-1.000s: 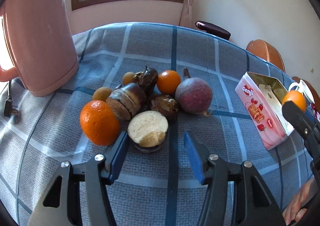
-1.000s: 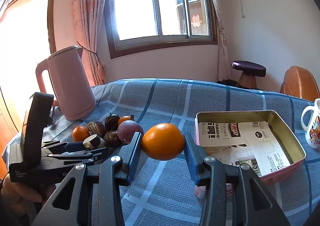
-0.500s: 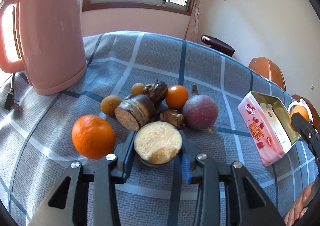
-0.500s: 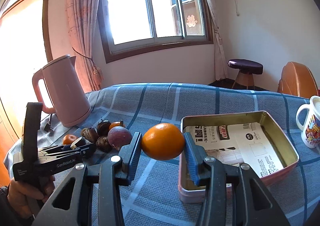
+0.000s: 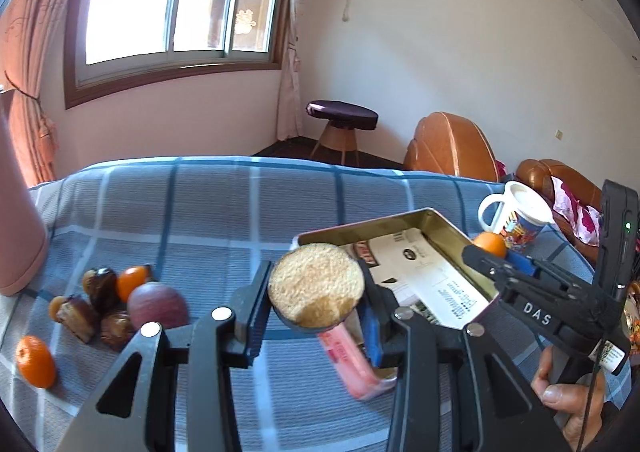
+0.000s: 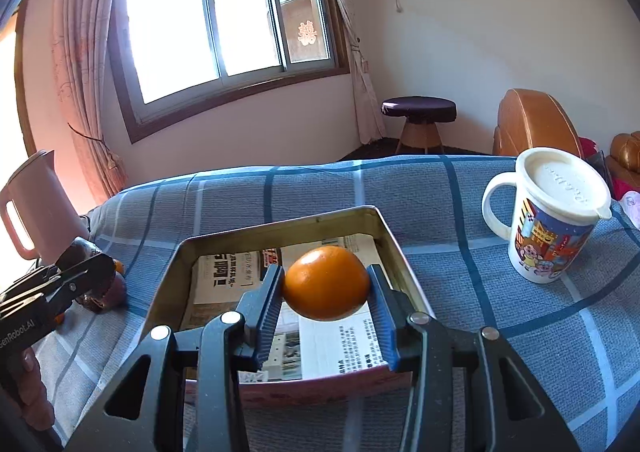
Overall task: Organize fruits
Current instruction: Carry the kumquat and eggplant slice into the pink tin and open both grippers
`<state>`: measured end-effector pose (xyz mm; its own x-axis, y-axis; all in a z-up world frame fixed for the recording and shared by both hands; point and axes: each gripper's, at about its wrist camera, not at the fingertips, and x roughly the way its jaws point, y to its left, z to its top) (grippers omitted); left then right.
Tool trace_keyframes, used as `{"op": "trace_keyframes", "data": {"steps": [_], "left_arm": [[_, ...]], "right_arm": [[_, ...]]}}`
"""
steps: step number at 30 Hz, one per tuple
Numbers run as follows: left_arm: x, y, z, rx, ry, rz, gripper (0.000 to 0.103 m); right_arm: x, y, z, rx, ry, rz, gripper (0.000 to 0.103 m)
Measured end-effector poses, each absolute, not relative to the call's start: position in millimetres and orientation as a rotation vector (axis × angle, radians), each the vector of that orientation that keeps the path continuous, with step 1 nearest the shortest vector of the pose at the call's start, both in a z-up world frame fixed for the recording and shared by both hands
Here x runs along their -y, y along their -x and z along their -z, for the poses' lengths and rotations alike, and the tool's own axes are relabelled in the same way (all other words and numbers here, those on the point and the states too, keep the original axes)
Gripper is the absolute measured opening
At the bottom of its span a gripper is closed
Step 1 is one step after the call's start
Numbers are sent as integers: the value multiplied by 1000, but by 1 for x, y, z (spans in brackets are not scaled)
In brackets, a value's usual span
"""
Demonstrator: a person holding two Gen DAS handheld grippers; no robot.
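My left gripper (image 5: 316, 304) is shut on a cut dark fruit half (image 5: 316, 286) with a pale tan face, held above the cloth beside the pink tin (image 5: 432, 223). My right gripper (image 6: 326, 292) is shut on an orange (image 6: 326, 283) and holds it over the paper-lined tin (image 6: 280, 230). The right gripper with its orange (image 5: 490, 244) also shows in the left wrist view. The fruit pile lies on the left: a purple fruit (image 5: 158, 306), a small orange (image 5: 132, 282), dark pieces (image 5: 78, 316), and a loose orange (image 5: 36, 360).
A lidded cartoon mug (image 6: 554, 219) stands right of the tin. A pink kettle (image 6: 34, 203) stands at the far left. The blue checked cloth (image 6: 320, 187) covers the table. A stool (image 6: 418, 119) and chairs stand beyond.
My left gripper closed on the cut fruit half, lifted it and carried it right towards the tin. My right gripper moved the orange from beside the tin to above its inside.
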<state>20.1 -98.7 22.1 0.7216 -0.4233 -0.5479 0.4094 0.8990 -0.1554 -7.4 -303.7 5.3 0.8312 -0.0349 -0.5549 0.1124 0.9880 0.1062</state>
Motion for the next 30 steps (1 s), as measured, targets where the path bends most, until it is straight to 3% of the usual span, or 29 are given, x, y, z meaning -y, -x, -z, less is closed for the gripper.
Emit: {"op": "trace_keyframes", "data": {"steps": [10, 22, 26, 30], "left_arm": [[184, -33, 13, -747, -27, 533, 40], [189, -36, 26, -763, -114, 468, 42], [189, -42, 28, -759, -123, 445, 48], [189, -47, 28, -760, -155, 457, 50]], "right_arm": [[320, -5, 9, -667, -91, 74, 45], [318, -10, 13, -683, -89, 47, 45], [318, -9, 12, -675, -95, 55, 53], [318, -5, 10, -669, -127, 71, 54]]}}
